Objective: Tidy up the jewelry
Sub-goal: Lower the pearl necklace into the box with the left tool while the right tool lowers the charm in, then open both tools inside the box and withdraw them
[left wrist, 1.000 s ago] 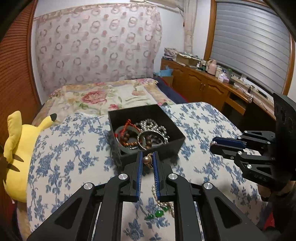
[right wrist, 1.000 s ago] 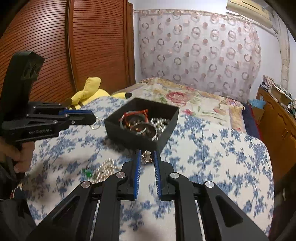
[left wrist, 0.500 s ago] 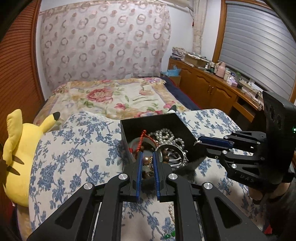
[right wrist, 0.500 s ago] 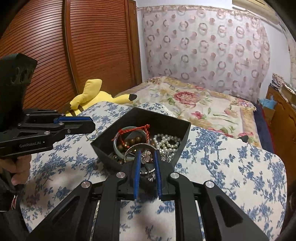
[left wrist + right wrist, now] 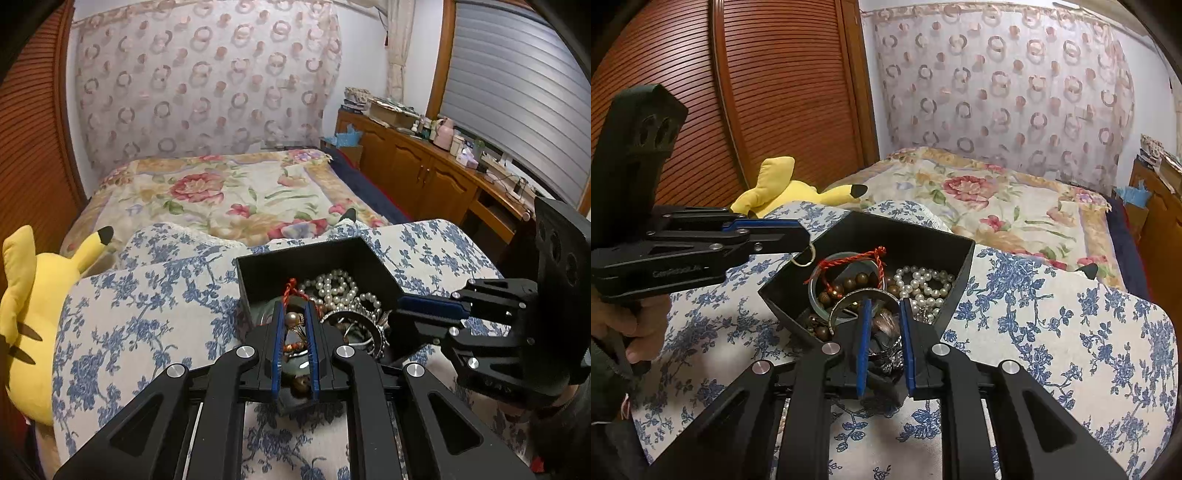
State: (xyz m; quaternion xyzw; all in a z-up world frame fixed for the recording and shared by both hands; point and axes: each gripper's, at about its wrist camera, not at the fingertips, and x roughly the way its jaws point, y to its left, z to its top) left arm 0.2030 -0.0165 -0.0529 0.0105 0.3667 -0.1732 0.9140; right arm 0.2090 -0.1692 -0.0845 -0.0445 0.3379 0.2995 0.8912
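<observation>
The near wall of the black box (image 5: 314, 258) is covered by the left gripper (image 5: 294, 317) in the lower centre of the left wrist view. The item between the fingers of the right gripper (image 5: 884, 317) is blurred and cannot be identified. The yellow plush toy (image 5: 33, 317) is cut off at the left edge. Small items on the wooden counter (image 5: 436, 162), upper right, cannot be made out.

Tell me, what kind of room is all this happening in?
Most likely a bedroom in a home: a bed with a floral bedspread, a yellow plush toy beside it, and a wooden sideboard cluttered with household things.
</observation>
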